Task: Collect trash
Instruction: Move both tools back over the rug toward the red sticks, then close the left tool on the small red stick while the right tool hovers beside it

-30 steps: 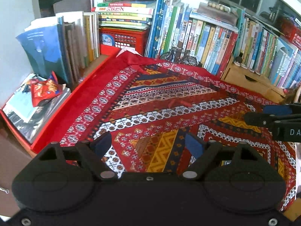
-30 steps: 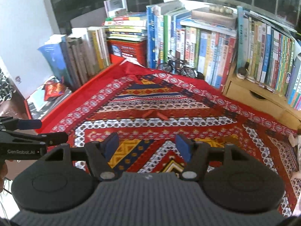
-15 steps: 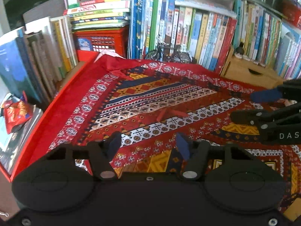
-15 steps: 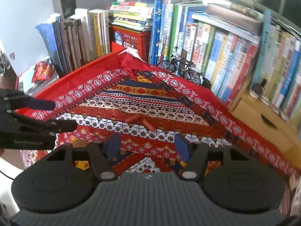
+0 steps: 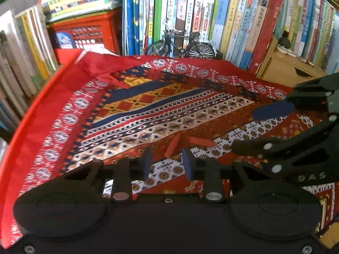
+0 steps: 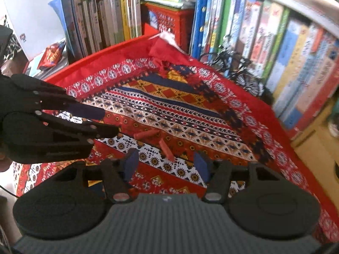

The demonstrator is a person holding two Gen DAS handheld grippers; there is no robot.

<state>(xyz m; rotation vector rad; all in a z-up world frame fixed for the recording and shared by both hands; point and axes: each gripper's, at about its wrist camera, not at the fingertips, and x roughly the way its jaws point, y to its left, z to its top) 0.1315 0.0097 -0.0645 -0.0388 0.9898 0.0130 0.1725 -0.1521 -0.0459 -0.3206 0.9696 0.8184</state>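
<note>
Two small red rolled scraps lie close together on the patterned red cloth (image 5: 148, 114). The left scrap (image 5: 172, 146) (image 6: 146, 134) lies just ahead of my left gripper (image 5: 166, 162) (image 6: 106, 120), its near end reaching in between the blue pads. Those jaws are closing and do not touch it. The right scrap (image 5: 201, 141) (image 6: 166, 149) sits just in front of my right gripper (image 6: 165, 163) (image 5: 254, 129). The right jaws are wider and also closing, with nothing pressed between them.
Rows of upright books (image 5: 211, 21) wall in the back and left of the cloth. A red crate (image 5: 84, 33) and a model bicycle (image 5: 180, 46) stand at the back, a wooden box (image 5: 286, 72) at the right. A red snack packet (image 6: 50, 56) lies on books beyond the left edge.
Both grippers have come down and forward onto the two red scraps, drawing close to each other. Both pairs of jaws have narrowed, the left pair much more.
</note>
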